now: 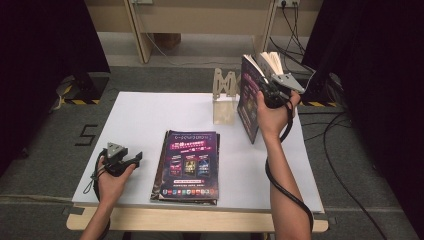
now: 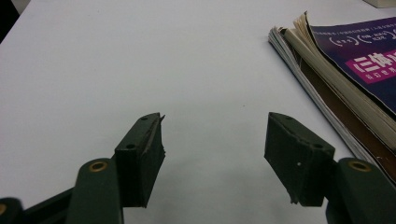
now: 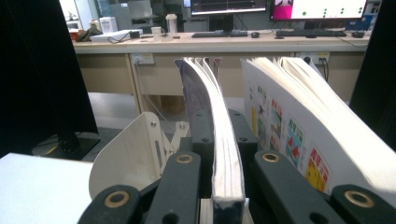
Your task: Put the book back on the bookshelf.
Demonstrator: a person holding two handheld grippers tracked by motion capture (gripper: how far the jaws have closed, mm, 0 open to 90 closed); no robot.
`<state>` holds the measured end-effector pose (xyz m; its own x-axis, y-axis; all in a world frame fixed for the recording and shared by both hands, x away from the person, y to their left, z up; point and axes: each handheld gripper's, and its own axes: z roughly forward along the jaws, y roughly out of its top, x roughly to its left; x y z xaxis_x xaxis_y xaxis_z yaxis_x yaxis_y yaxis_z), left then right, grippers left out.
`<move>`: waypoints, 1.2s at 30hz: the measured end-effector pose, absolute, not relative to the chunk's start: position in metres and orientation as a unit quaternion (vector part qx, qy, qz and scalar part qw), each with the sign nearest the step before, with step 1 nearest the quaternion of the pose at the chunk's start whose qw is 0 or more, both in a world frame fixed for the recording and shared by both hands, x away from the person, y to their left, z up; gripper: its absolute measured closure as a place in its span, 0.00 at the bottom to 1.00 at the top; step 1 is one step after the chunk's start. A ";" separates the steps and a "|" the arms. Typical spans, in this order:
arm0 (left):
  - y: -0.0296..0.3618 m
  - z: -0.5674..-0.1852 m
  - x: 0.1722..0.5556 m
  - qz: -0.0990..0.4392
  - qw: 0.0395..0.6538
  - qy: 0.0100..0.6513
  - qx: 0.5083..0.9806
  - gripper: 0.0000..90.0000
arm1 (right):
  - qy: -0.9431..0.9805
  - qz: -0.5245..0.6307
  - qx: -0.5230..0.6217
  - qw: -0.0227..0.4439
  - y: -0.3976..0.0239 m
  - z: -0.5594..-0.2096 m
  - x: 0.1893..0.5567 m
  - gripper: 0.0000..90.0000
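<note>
left gripper (image 1: 136,159) rests on the white table (image 1: 140,115), jaws spread and empty, clear of the flat book stack (image 1: 187,165) just beside it. wooden book stand (image 1: 224,95) waits at the far edge, likely the destination. right gripper (image 1: 265,82) clamps a section of the upright book (image 1: 250,97), which stands on its lower edge, long axis vertical, pages fanning, right of the stand.

High view looks down on the table (image 1: 150,107) from the person's side; left gripper view skims it closely, sharing the flat book (image 1: 188,165) (image 2: 355,70); right gripper view faces outward past it.
</note>
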<state>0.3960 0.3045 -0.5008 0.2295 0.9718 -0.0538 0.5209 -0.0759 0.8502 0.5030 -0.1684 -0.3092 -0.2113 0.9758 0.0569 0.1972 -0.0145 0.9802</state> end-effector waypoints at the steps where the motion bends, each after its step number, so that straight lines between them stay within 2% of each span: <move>1: 0.305 -0.501 0.396 0.283 0.397 0.553 0.676 0.40 | 0.587 0.510 0.497 0.385 -0.168 -0.309 0.505 0.94; 10: 0.305 -0.501 0.396 0.283 0.397 0.552 0.676 0.40 | 0.578 0.506 0.500 0.400 -0.161 -0.307 0.526 0.94; 24: 0.304 -0.501 0.396 0.283 0.397 0.552 0.677 0.40 | 0.572 0.502 0.506 0.406 -0.157 -0.322 0.533 0.94; 36: 0.304 -0.501 0.396 0.285 0.396 0.549 0.679 0.41 | 0.586 0.493 0.516 0.384 -0.165 -0.319 0.529 0.89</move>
<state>0.3961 0.3037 -0.5009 0.2343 0.9710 -0.0470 0.5197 -0.0843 0.8502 0.5294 -0.1651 -0.3187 -0.1723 0.9833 0.0588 0.2265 -0.0185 0.9738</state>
